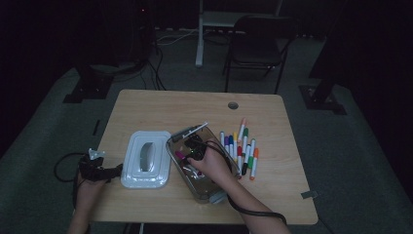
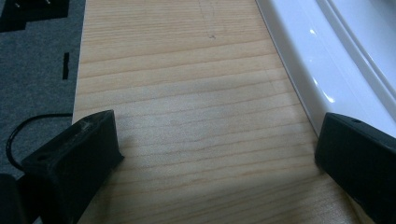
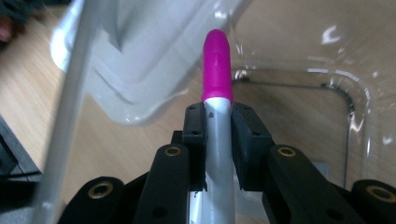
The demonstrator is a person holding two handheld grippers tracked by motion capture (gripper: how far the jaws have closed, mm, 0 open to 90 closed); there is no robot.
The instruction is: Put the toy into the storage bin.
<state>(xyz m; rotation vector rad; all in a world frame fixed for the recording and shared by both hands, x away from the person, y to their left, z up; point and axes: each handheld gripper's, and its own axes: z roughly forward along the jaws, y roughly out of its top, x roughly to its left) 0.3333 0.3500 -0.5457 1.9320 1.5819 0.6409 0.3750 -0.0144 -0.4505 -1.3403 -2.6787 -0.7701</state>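
Right gripper view puts your right gripper (image 3: 218,122) clamped on a marker (image 3: 217,79) with a grey barrel and a magenta cap; the pads press the barrel just below the cap, and the cap sticks out past the jaw tips. Beyond the cap you see the rounded corner and wall of a clear plastic box (image 3: 343,95), and at the left of that view the white lid (image 3: 140,60) is blurred.

From the high view, your right hand (image 1: 210,165) holds that gripper down inside the clear box (image 1: 171,148), which sits near the middle of the wooden table (image 1: 160,105). The magenta cap (image 1: 179,155) shows just left of your hand, inside the box near its left wall. A row of other markers (image 1: 242,146) with caps in several colours lies on the table just right of the box. The white lid (image 1: 146,158) lies flat just left of the box.

Your left gripper (image 1: 95,165) rests at the near left edge of the table, beside the lid. In the left gripper view its jaws stand wide apart with bare wood (image 2: 187,116) between them, gripping nothing, and the lid's white rim (image 2: 308,60) runs along the right side, just by the right jaw.
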